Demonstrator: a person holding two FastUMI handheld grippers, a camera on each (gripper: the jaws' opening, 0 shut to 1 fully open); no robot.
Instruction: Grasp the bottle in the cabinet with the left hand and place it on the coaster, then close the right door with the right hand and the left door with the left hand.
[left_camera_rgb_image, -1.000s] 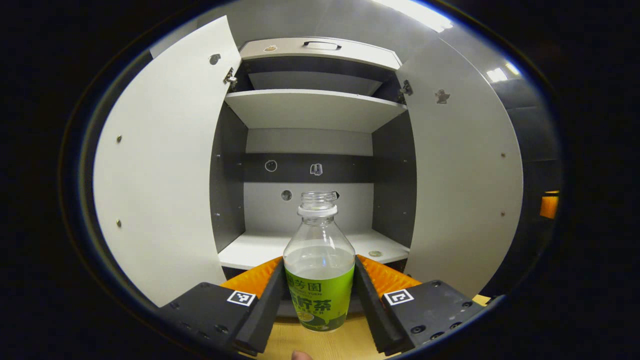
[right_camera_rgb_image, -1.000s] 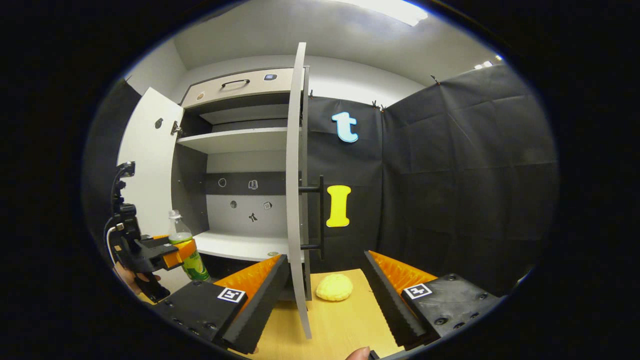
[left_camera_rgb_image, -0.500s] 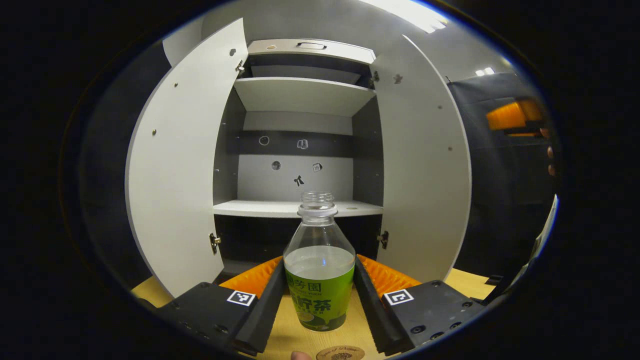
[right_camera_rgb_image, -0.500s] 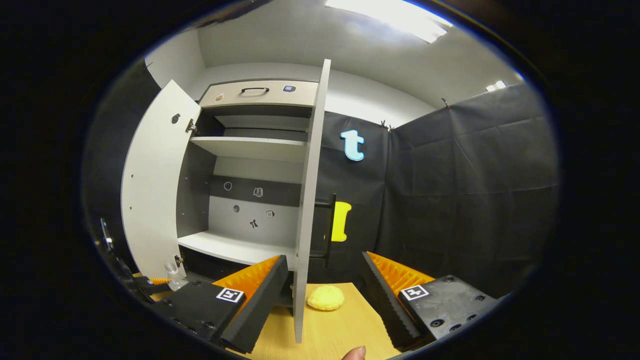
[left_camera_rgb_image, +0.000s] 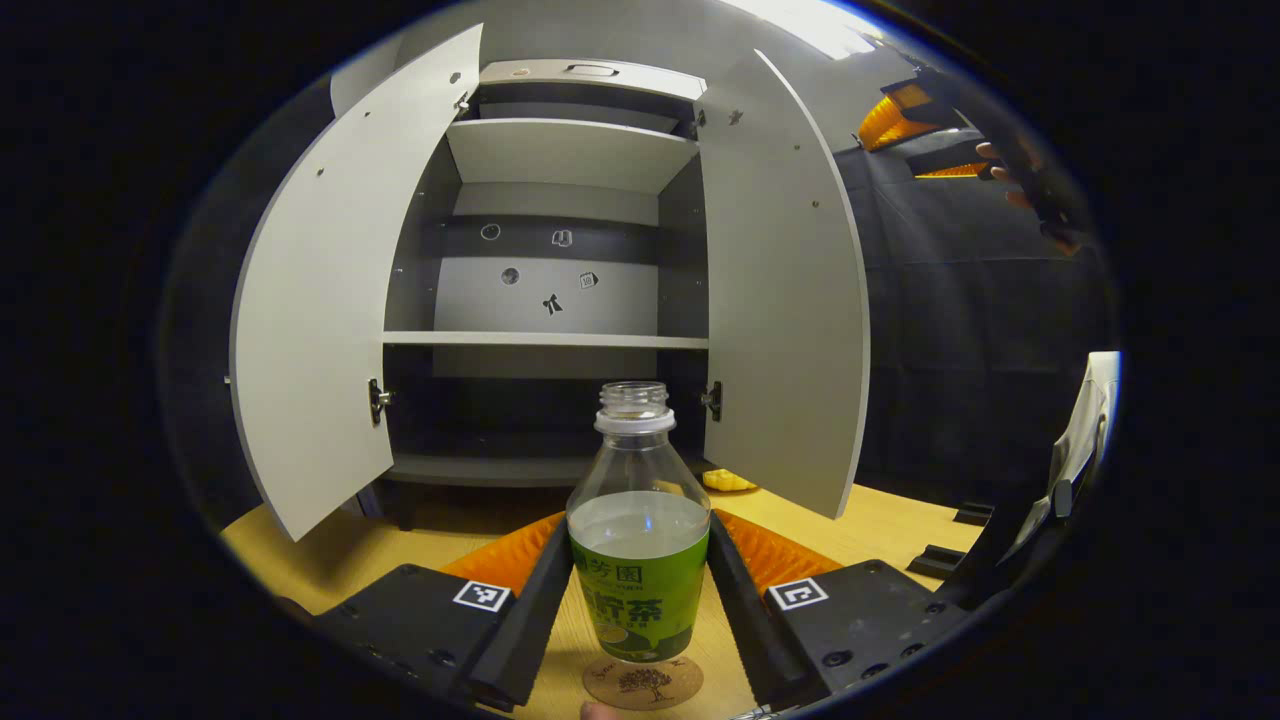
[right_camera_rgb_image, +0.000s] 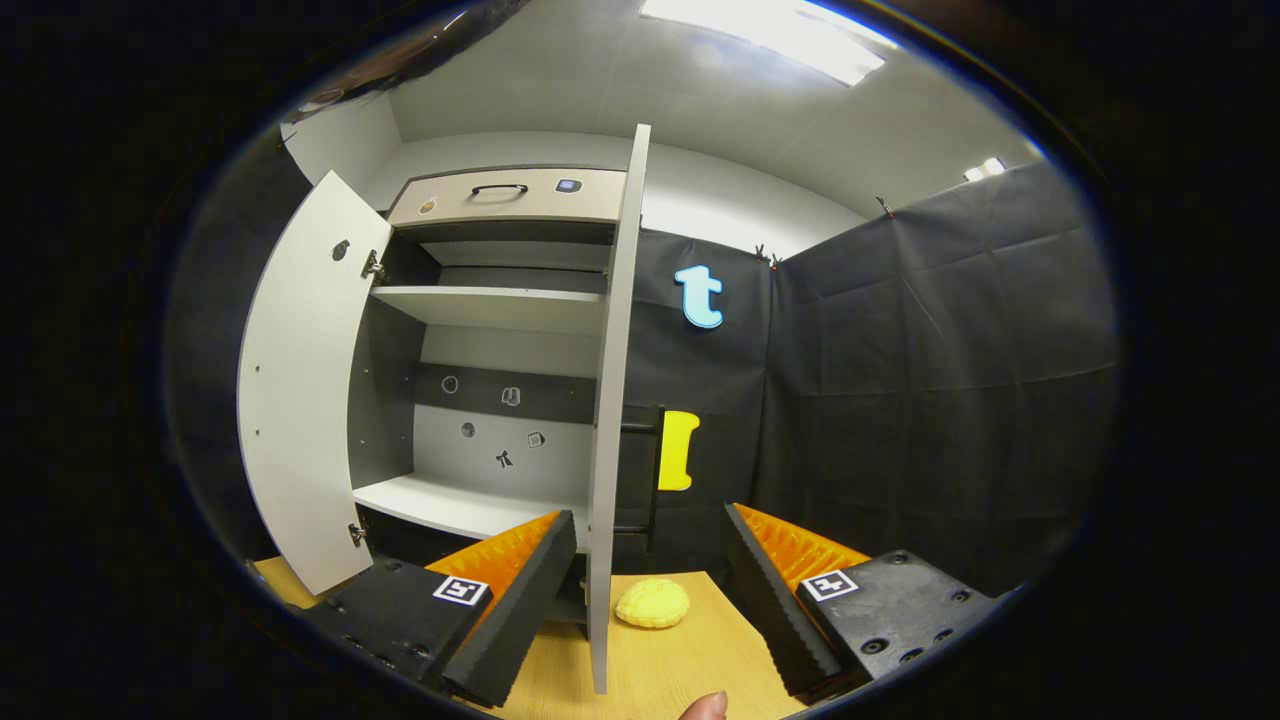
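Note:
A clear bottle with a green label and no cap stands upright between the fingers of my left gripper, which is shut on it. Its base sits right over a round brown coaster on the wooden table; I cannot tell whether they touch. Behind it the cabinet stands with its left door and right door swung open. My right gripper is open, and the right door's edge stands upright between its fingers, farther off. The door's dark handle is just to the right of that edge.
A yellow bun-like object lies on the table by the foot of the right door. In the left gripper view the other gripper and the hand holding it hang high at the right. Black cloth walls close the right side.
My left gripper has drawn back from the cabinet and come down with the bottle, and the coaster now lies under it. The right gripper has barely shifted beside the right door.

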